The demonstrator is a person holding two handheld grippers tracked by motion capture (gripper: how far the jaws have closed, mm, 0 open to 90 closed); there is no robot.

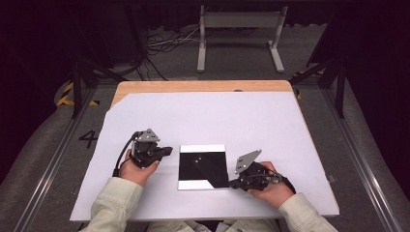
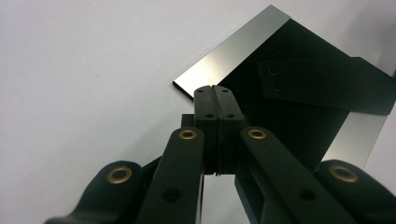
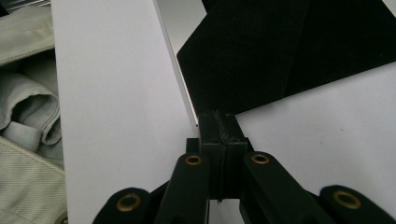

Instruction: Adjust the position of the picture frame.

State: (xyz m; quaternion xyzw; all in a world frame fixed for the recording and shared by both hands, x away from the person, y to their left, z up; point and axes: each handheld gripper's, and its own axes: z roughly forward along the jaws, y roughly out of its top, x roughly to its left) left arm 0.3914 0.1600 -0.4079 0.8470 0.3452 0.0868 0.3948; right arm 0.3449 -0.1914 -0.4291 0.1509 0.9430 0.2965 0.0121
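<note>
The right gripper (image 1: 235,183) is sitting near the table's near edge, a little right of the middle, held in the person's right hand (image 1: 268,188). Its jaws are pressing flat against each other with nothing between them, and in the right gripper view their tips (image 3: 219,122) are resting at the near right corner of the mirror plate (image 1: 203,166), right by its thin bright rim (image 3: 183,86); whether they are actually touching it cannot be told. A pale sleeve (image 3: 25,116) is showing at the side of that view.

The mirror plate is lying flat on the white sheet (image 1: 217,116) that is covering most of the table, near the middle of the table's near half and between the two grippers. Its surface is reflecting mostly black, with bright strips along its far edge and near edge.

The left gripper (image 1: 167,151) is lying a little farther in, just beside the plate's left edge, with the left hand (image 1: 138,169) wrapping it from behind. Its jaws are likewise closed on each other and gripping nothing. In the left gripper view the closed tips (image 2: 216,100) are pointing at the plate's surface (image 2: 299,84) close to its corner.

Beyond the sheet, a strip of the wooden table (image 1: 203,86) is showing along the far edge.
</note>
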